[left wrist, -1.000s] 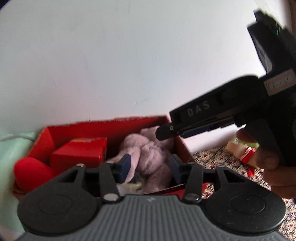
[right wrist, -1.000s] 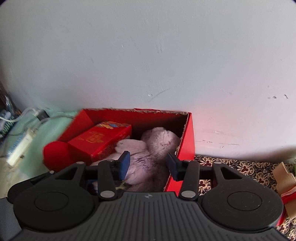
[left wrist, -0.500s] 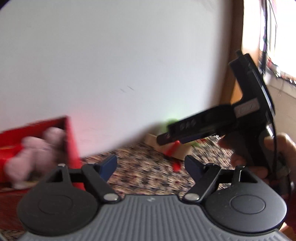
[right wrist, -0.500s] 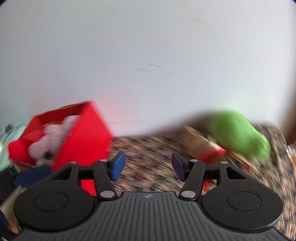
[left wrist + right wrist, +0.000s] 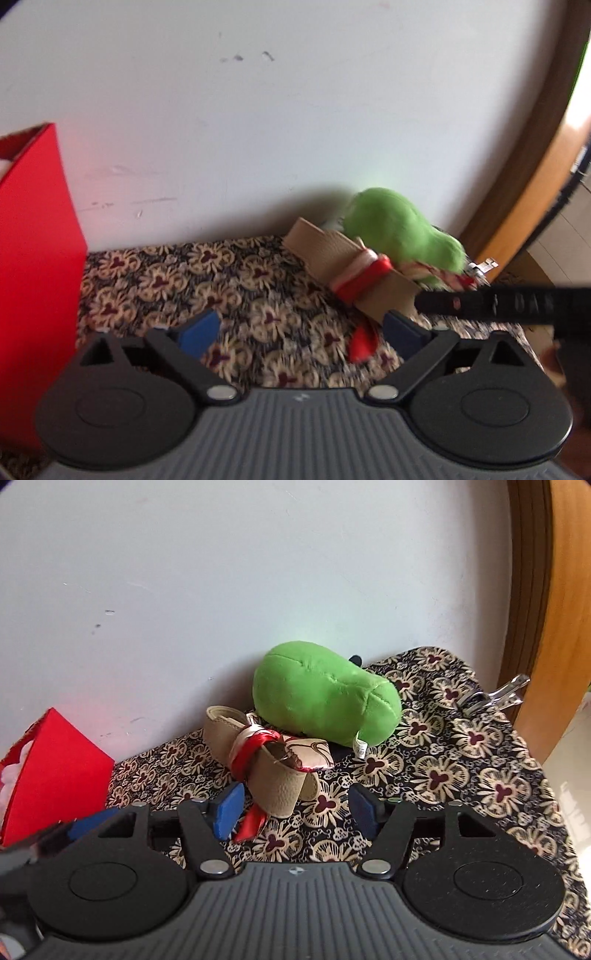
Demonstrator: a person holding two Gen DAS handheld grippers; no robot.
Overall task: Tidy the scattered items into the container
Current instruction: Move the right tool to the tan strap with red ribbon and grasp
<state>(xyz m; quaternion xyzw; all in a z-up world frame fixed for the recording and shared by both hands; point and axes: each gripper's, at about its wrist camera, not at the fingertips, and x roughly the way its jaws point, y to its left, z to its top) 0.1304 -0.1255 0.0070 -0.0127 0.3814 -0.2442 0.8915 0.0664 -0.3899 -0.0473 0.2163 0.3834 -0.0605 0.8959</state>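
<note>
A green plush toy (image 5: 325,698) lies against the wall on the patterned cloth. A beige shoe with a red ribbon (image 5: 266,764) lies just in front of it. My right gripper (image 5: 295,808) is open and empty, its jaws just short of the shoe's heel. My left gripper (image 5: 301,330) is open and empty over the cloth, left of the shoe (image 5: 354,273) and the green plush (image 5: 402,236). The red box (image 5: 33,266) stands at the far left; it also shows in the right wrist view (image 5: 51,771), with pale plush inside.
The flower-patterned cloth (image 5: 461,775) covers the surface. A metal clip (image 5: 495,698) lies at its far right edge. A wooden door frame (image 5: 546,609) stands to the right, the white wall (image 5: 221,572) behind. The right gripper's body (image 5: 517,306) crosses the left wrist view.
Both grippers swung right, away from the red box and towards the shoe and green plush. Both jaws opened wider.
</note>
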